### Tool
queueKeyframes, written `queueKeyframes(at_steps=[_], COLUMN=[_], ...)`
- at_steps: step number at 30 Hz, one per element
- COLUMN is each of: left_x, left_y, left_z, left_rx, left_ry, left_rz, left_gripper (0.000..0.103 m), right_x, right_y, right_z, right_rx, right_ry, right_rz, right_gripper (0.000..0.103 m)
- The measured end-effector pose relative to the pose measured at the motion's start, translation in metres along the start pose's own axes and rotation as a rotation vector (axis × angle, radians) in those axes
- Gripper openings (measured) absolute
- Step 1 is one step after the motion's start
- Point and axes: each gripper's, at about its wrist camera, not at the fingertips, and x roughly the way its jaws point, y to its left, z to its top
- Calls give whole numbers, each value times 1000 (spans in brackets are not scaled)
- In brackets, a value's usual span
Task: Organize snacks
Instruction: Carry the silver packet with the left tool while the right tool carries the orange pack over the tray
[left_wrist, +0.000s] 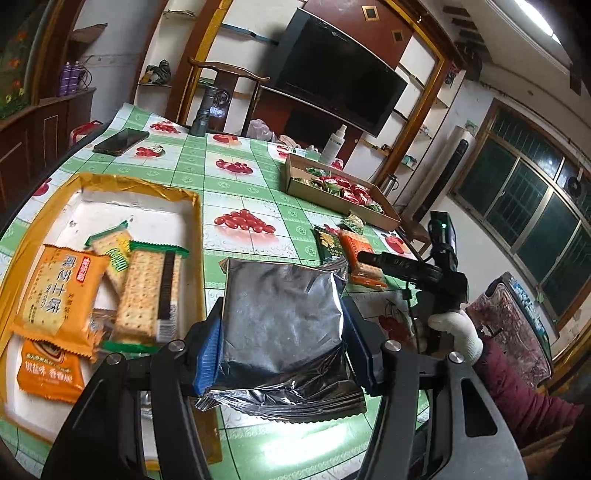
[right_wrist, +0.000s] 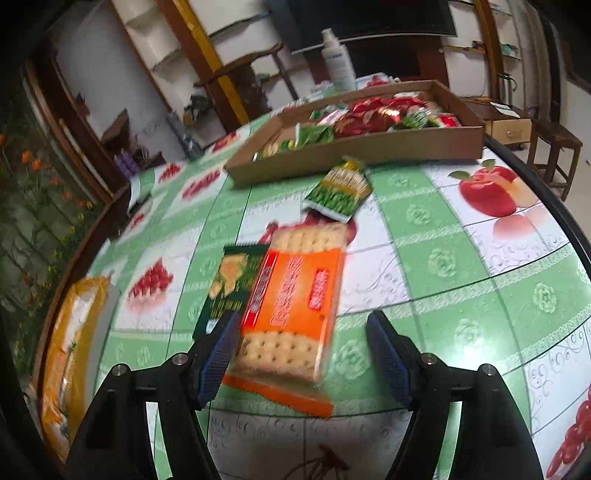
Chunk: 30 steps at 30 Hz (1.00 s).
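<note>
the left gripper (left_wrist: 284, 350) holds a flat silver foil snack packet (left_wrist: 282, 314); its blue padded fingers (left_wrist: 208, 354) press on both side edges, so the packet stays level above the green fruit-pattern tablecloth (left_wrist: 236, 184). the landmark here is the shallow tray with a yellow rim (left_wrist: 195, 229), which already keeps several cracker packs, so i judge the silver packet is meant to go there; it hangs just beside the tray's right rim.

the right gripper (right_wrist: 303, 354) stands with its fingers apart, not pressing anything. between them lies an orange cracker packet (right_wrist: 295, 302) on the cloth, well right of the tray, with a dark green snack packet (right_wrist: 229, 284) touching its left side. the wide opening seems made for this broad packet, probably the next one to take. a brown cardboard box (right_wrist: 369, 147) with small red and green snacks lies farther from the tray.
</note>
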Motion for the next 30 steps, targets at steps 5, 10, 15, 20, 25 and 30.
queueKeyframes(at_steps=[5,10,15,20,25,30], left_x=[3,-9,-15,-14,-17,-28], left_y=[4,12,35,52,63,80], left_z=[-2,-2,-1,-6,-8,-2], left_rx=[-14,-22,-70,-115,-130,-147], left_ry=[5,-16,-30,-30,-38,-56], left_rz=[-3,20,57,72,79,111], left_gripper=[57,57,57,57,57,57], right_x=[17,12,-9,-23,-26,-18], right_y=[35,33,27,65,135,206], right_z=[1,-3,-3,2,-3,-16], right_rx=[-128,-98,-19,-118,-240,-321], right_ry=[45,31,44,40,76,152], right_rz=[-130,-96,50,120,222,332], right_gripper=[70,55,55,55,55,55])
